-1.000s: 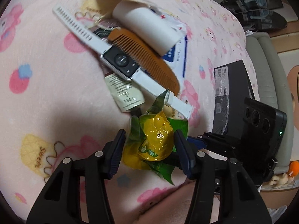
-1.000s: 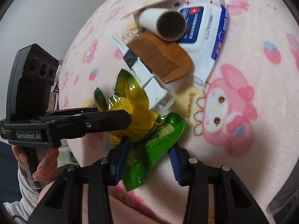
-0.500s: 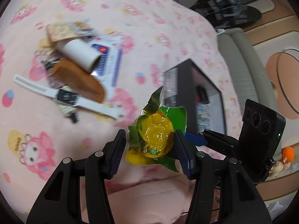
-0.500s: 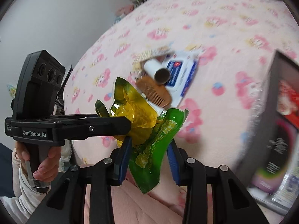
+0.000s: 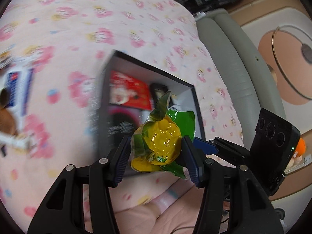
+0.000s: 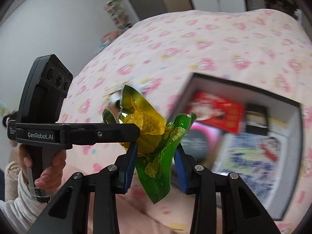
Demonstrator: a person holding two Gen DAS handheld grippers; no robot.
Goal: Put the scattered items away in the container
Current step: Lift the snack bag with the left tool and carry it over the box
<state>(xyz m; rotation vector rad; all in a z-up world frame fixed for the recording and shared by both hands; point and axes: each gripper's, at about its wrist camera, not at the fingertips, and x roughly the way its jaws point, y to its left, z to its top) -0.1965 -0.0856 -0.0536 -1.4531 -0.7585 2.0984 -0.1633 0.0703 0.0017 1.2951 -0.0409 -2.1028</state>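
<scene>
A pink quilted bedspread printed with cartoon figures (image 5: 124, 39) covered the bed, and on it sat the black open-topped cardboard box with white inner walls (image 5: 192, 97), already holding a red printed packet (image 5: 128, 91) and other blurred packaging. To the left in the left wrist view, a white-and-blue wipes pack (image 5: 17, 85) lay with other unsorted things too smeared to name.

The crinkled yellow-and-green plastic snack wrapper (image 5: 159, 144) hung in the air between both tools, in front of the box's near edge. The left gripper (image 5: 156, 156) was about half open, its ribbed pads pressed on the wrapper's yellow bulge. The right gripper (image 6: 156, 161) stood narrower and pinched the green tail (image 6: 158, 175).

Doing this step well probably meant keeping both tools at the same spacing while carrying, so the thin film was neither torn nor pulled from one pad. The wrapper likely needed to be well over the box's free area, beside the red packet, before either grip loosened. Lowering it inside the walls first seemed wise, since light film could drift or cling to a pad.
</scene>
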